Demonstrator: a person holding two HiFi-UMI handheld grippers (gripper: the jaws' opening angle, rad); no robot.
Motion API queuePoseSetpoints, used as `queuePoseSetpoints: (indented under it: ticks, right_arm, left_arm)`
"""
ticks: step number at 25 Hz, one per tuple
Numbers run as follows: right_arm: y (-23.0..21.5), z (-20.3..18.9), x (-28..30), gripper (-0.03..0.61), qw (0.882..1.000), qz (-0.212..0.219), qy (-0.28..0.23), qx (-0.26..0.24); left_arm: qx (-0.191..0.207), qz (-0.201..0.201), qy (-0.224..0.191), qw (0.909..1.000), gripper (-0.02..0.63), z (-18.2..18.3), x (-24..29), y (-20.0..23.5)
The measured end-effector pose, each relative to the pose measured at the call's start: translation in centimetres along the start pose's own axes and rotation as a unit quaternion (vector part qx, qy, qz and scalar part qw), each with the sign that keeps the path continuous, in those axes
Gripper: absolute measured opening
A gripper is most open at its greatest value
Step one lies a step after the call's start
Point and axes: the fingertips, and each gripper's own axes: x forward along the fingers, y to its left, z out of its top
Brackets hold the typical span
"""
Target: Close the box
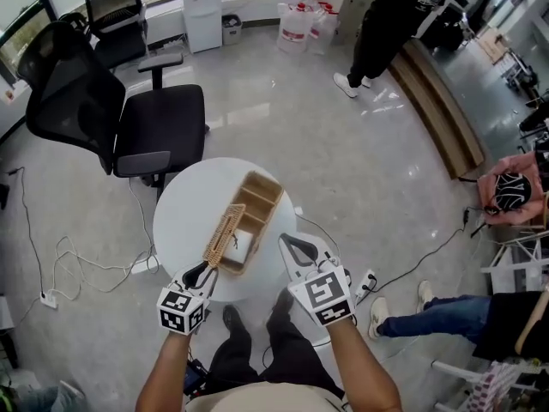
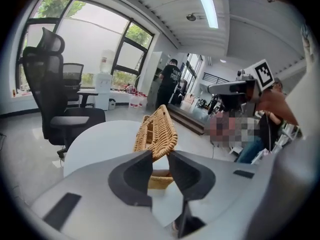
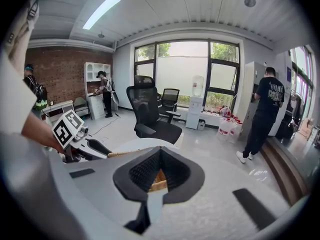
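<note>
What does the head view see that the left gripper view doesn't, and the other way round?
Only the head view: the box's open compartments, the floor cables and the holder's legs. Only the left gripper view: the ceiling with its long light. Both: the wicker lid in the left gripper's jaws, the right gripper, the white table and the black chair.

Bright daylight from windows [image 3: 187,69], glare on floor [image 1: 382,101], dark fisheye corners

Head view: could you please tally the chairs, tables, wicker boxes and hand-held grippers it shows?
Black mesh office chairs: 2
Round white table: 1
Woven wicker box: 1
Hand-held grippers: 2
Total: 6
</note>
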Motion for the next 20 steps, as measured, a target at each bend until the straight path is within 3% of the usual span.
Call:
queuePoseSetpoints:
  ticks: [11, 15, 20]
  right_arm:
    - [-1.1, 1.3, -2.3, -0.006, 0.999, -0.033, -0.007, 0.003]
    - [-1.7, 1.6, -3.6, -0.006, 0.999, -0.044, -0.008, 0.005]
    - [-2.3, 2.8, -6.2, -0.006, 0.998, -0.061, -0.002, -0.003]
  left_arm:
    - [0.053, -0.041, 0.077, 0.9947, 0.090, -1.6, 0.3, -1.4]
    - [0.069, -0.088, 0.109, 0.9877, 0.092, -2.5, 0.2, -3.5]
    - [0.108, -0.121, 0.098, 0.9818, 0.092, -1.3, -0.1, -6.5]
